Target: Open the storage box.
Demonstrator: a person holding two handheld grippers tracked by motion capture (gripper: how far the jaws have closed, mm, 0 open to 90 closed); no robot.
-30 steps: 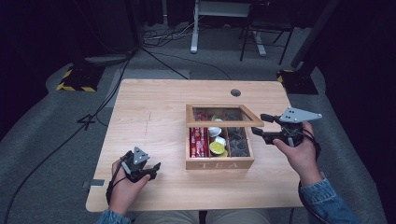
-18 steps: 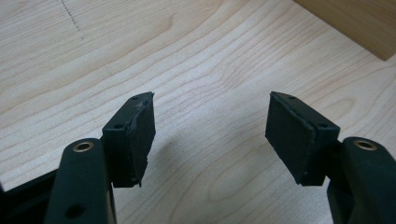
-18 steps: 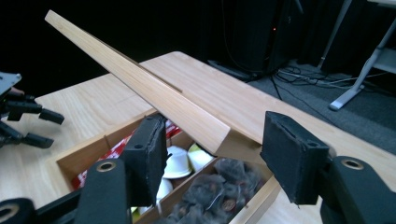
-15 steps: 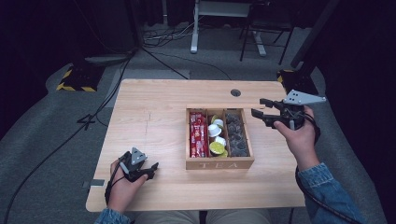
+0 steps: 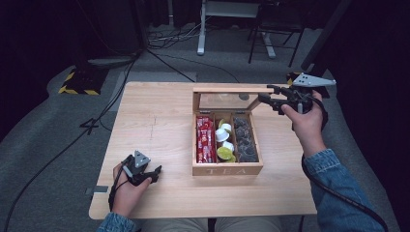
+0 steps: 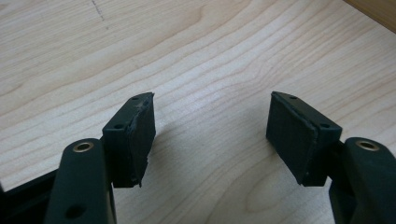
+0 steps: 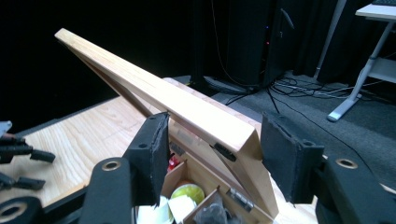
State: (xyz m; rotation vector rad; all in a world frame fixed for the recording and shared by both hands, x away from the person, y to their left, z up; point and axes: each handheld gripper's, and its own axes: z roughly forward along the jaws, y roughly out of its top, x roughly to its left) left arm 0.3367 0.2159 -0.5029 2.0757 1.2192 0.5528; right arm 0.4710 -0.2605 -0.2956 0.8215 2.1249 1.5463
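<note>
A wooden tea box (image 5: 227,169) stands mid-table with its glass-paned lid (image 5: 227,90) raised near upright on the far side. My right gripper (image 5: 266,94) is at the lid's right corner. In the right gripper view the lid's wooden edge (image 7: 154,93) lies between the pads (image 7: 152,144), which have just been closing and now bear on it. Inside are red packets (image 5: 205,140), white and green pods (image 5: 224,143) and dark pieces (image 5: 244,137). My left gripper (image 5: 153,173) rests low at the table's front left, open over bare wood (image 6: 210,56), with nothing between its pads (image 6: 140,135).
The light wooden table (image 5: 159,121) has free room left of the box. Beyond its far edge are dark floor, cables (image 5: 169,41) and a white desk leg (image 5: 200,29). A yellow-black striped block (image 5: 80,82) lies on the floor at the left.
The lid has swung from half raised to near upright. My right hand has moved up and toward the far side with it. The left hand has stayed put.
</note>
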